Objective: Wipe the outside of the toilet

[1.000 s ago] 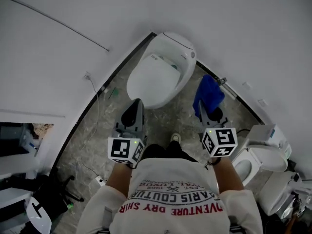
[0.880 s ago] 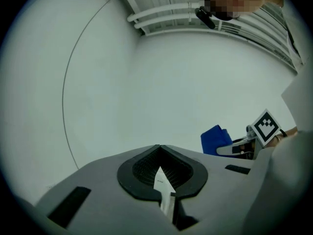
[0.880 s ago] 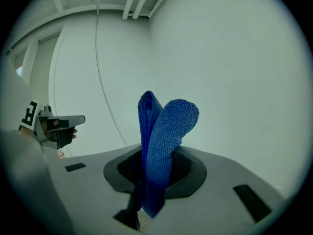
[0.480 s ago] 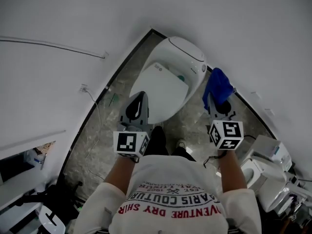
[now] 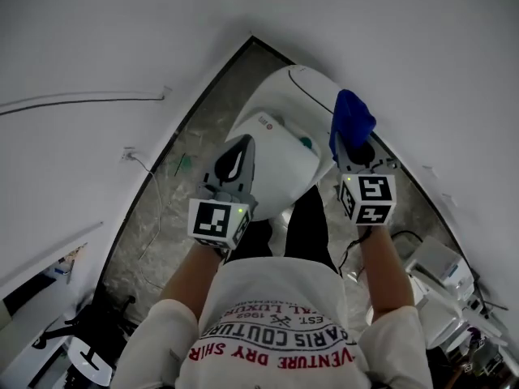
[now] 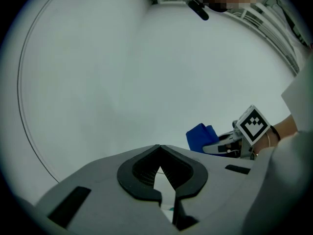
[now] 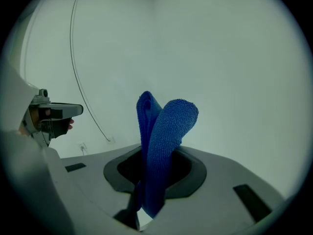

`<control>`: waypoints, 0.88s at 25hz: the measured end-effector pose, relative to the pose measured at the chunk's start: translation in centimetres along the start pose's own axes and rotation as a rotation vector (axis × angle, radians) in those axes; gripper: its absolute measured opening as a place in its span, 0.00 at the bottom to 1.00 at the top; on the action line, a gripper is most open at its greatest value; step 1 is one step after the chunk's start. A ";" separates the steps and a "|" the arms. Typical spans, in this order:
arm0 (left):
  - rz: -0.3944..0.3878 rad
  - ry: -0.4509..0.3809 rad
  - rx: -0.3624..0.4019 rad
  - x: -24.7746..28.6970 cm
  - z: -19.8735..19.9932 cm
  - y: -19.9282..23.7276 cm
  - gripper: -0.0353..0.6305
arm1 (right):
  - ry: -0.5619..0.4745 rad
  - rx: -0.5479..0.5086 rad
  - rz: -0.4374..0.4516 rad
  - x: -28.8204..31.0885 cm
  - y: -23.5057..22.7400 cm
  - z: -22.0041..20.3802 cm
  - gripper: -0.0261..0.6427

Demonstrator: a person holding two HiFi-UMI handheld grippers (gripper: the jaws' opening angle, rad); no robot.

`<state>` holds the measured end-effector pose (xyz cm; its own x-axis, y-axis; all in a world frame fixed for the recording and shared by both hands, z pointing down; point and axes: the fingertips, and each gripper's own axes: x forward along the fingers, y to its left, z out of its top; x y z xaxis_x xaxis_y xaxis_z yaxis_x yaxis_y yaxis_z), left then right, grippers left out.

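Though the blue cloth is clamped by the right gripper at 2 o'clock of the toilet, left gripper clenched empty, lowering onto the shell looks needed next.

White toilet on grey marbled floor

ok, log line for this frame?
left tongs: shut, empty | right tongs: shut on folded blue terry cloth | white oval toilet: lid down | wiping contact: cannot tell
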<state>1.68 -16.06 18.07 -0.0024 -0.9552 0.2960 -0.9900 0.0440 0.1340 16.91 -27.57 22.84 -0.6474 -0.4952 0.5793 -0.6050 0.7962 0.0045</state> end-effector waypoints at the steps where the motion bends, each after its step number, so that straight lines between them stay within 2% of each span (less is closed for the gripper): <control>1: 0.021 0.010 -0.016 1.1 -0.4 0.6 0.06 | 0.011 -0.011 0.019 1.4 -0.4 0.1 0.15; 6: 0.177 0.043 -0.078 5.9 -2.1 3.4 0.06 | 0.016 -0.070 0.096 8.8 -3.3 0.4 0.15; 12: 0.296 0.130 -0.197 11.4 -7.2 5.1 0.06 | 0.060 -0.229 0.189 18.4 -6.8 -0.3 0.15; 15: 0.336 0.142 -0.228 13.5 -8.6 5.9 0.06 | 0.078 -0.307 0.262 22.6 -7.1 -0.5 0.15; 18: 0.366 0.146 -0.228 14.8 -9.6 6.1 0.06 | 0.093 -0.375 0.345 26.0 -6.2 -1.5 0.15; 22: 0.376 0.157 -0.248 17.1 -11.5 6.5 0.06 | 0.147 -0.453 0.460 29.1 -4.3 -3.6 0.15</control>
<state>-3.18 -28.77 34.85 -0.3136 -0.8045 0.5044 -0.8609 0.4650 0.2066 2.28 -44.14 42.61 -0.7037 -0.0429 0.7092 -0.0063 0.9985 0.0541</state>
